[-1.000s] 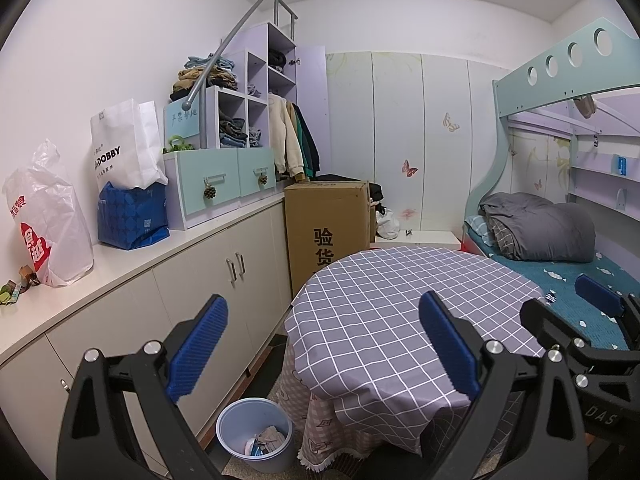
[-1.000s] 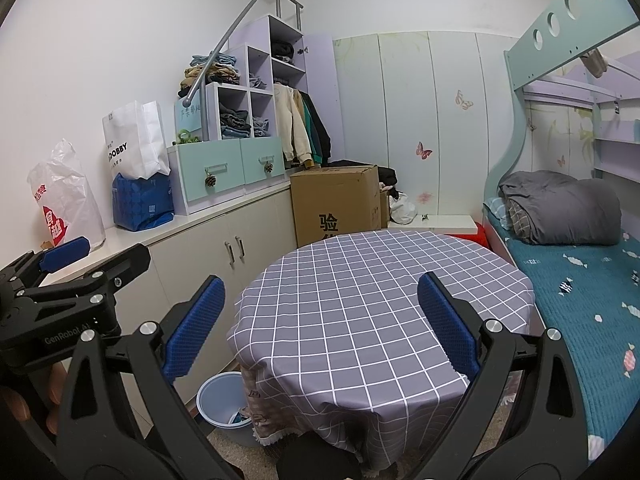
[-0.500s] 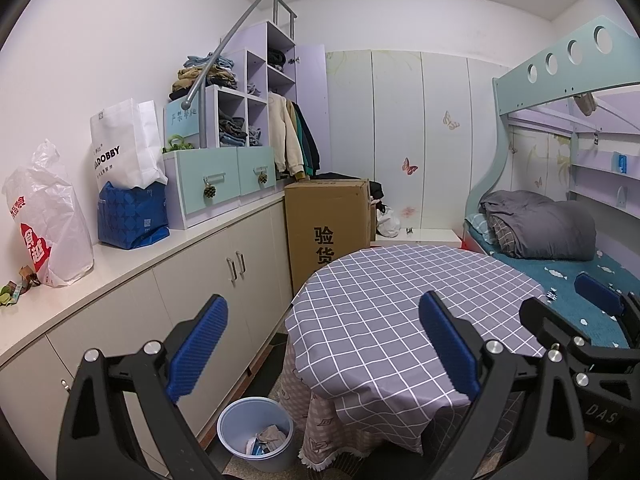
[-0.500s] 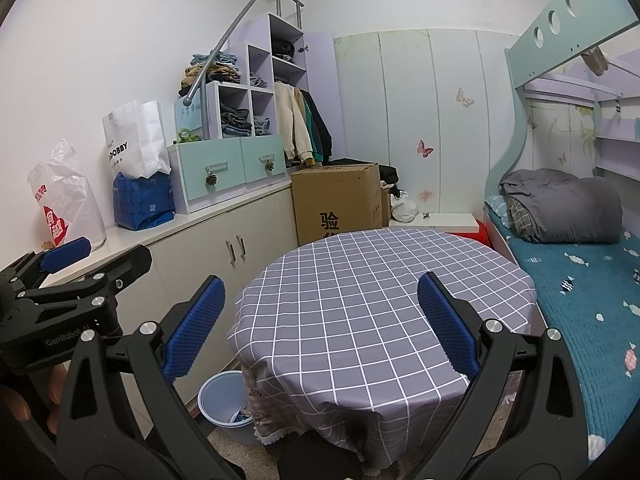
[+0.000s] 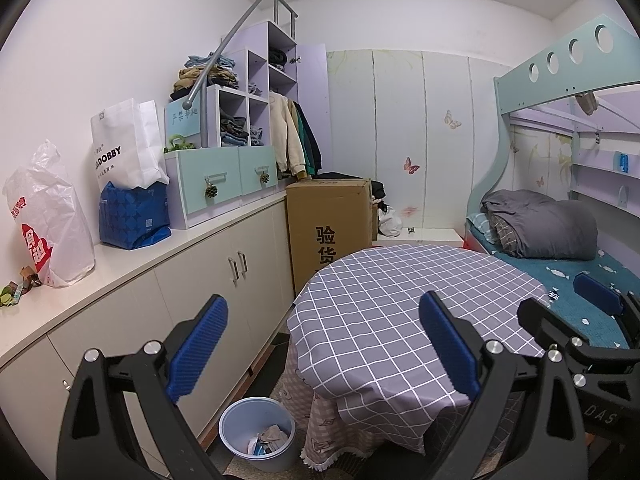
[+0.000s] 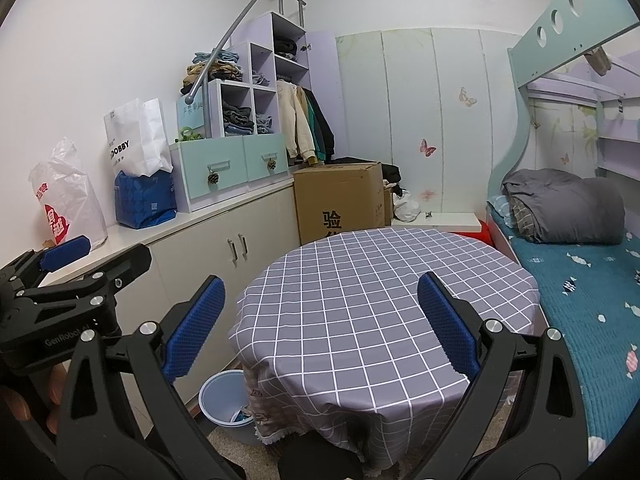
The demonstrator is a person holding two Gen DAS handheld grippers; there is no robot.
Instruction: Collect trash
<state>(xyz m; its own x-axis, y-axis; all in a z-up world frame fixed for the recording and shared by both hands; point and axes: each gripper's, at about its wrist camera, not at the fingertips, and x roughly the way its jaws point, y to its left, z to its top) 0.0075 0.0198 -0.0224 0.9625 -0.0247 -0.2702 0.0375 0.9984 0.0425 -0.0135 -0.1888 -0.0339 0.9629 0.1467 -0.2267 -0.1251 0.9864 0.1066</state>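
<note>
A pale blue bin stands on the floor between the cabinets and the round table; crumpled paper trash lies inside it. In the right wrist view the bin is half hidden behind the tablecloth. My left gripper is open and empty, held above the table's near edge. My right gripper is likewise open and empty over the checked cloth. Each gripper appears at the edge of the other's view. Small scraps lie at the counter's left end.
A round table with a grey checked cloth fills the middle. Cream cabinets with bags on top run along the left wall. A cardboard box stands behind the table and a bunk bed is at the right.
</note>
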